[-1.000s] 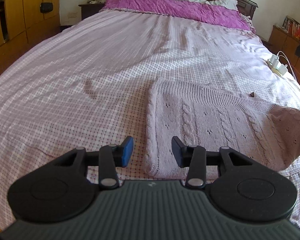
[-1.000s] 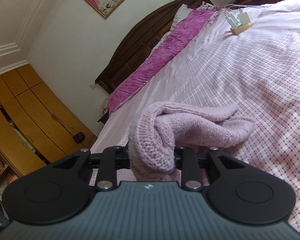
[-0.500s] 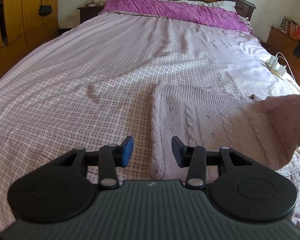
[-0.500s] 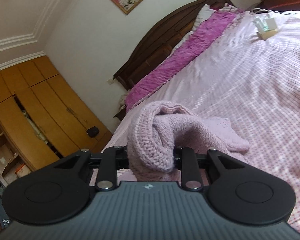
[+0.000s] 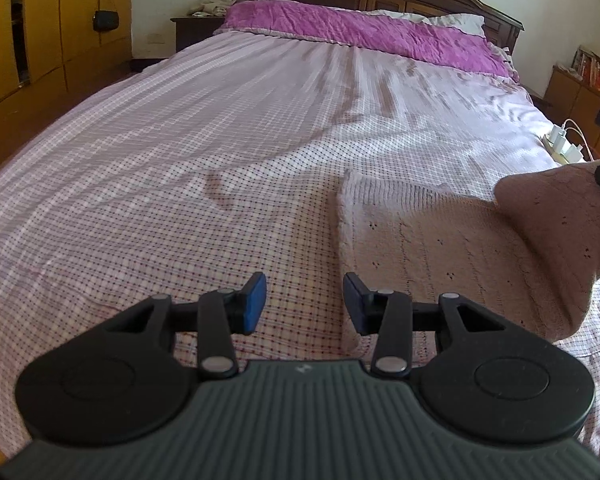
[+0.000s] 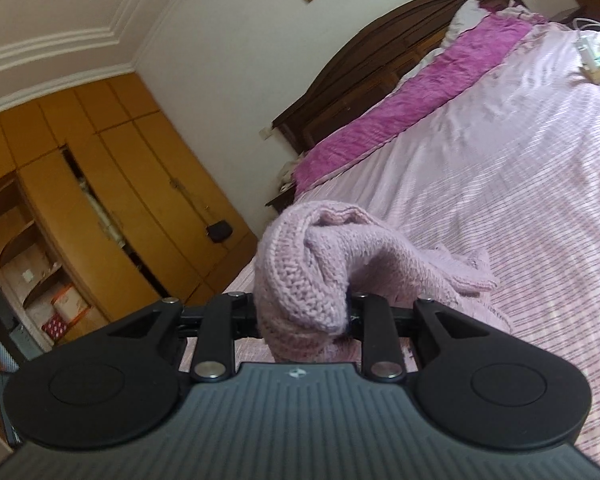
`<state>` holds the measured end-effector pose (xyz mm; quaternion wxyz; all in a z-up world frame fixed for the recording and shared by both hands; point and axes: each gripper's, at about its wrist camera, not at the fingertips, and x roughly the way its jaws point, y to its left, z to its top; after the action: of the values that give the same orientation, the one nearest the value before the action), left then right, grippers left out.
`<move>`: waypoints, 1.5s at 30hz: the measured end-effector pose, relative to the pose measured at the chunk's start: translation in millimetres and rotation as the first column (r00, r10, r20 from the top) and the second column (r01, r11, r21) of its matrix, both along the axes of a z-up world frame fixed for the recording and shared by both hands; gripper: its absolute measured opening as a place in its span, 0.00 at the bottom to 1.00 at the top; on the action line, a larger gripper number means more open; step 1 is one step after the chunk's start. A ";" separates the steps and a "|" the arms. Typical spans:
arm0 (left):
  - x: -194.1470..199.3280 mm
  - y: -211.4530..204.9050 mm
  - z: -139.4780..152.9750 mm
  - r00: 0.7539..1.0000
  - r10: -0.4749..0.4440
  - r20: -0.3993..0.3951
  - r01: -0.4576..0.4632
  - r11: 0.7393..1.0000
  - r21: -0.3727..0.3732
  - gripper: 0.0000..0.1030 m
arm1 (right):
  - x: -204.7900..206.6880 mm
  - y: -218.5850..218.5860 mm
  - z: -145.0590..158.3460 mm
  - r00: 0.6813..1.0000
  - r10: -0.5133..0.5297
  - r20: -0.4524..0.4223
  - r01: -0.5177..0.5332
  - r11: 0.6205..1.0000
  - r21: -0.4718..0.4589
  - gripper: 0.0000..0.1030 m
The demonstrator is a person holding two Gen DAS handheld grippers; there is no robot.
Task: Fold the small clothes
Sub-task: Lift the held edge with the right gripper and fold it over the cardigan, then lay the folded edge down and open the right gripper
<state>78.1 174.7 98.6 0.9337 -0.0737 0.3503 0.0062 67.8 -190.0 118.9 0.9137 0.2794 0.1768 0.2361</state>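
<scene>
A: Garment?
B: Pale pink cable-knit sweater (image 5: 432, 248), flat on the checked bedsheet (image 5: 180, 200), lower right of the left wrist view; its right part lifted into a fold.
A: Grippers?
B: Left gripper (image 5: 305, 303) part open, nothing btwn the blue pads (image 5: 256, 300), over bare sheet just left of the knit's edge. Right gripper (image 6: 304, 316) clamped on a bunched wad of sweater at bottom centre of its view, rest trailing right onto the bed.
</scene>
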 end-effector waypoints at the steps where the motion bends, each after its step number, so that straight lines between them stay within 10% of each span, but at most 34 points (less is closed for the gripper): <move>1: -0.3 1.4 -0.3 1.000 0.004 -0.002 -0.004 1.000 -0.001 0.43 | 0.1 7.2 -0.1 1.000 0.013 0.001 -0.013 1.000 -0.015 0.28; 23: -3.5 23.1 -2.1 1.000 0.026 0.010 -0.026 0.999 -0.023 0.43 | 13.6 132.7 -62.7 0.970 0.186 -0.159 -0.227 0.927 -0.300 0.29; 34: -3.8 18.6 -2.7 1.000 0.015 0.012 -0.014 1.000 -0.027 0.43 | 0.2 132.5 -54.9 0.967 0.205 -0.154 -0.241 0.932 -0.271 0.66; 45: -4.5 11.5 5.0 0.999 -0.002 0.034 0.003 1.000 -0.028 0.43 | -39.0 84.4 -31.7 0.975 0.176 -0.136 -0.201 0.959 -0.199 0.69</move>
<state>73.5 186.2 103.6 0.9384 -0.0865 0.3346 -0.0013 28.8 -105.6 87.1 0.8996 0.1761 0.2801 0.2851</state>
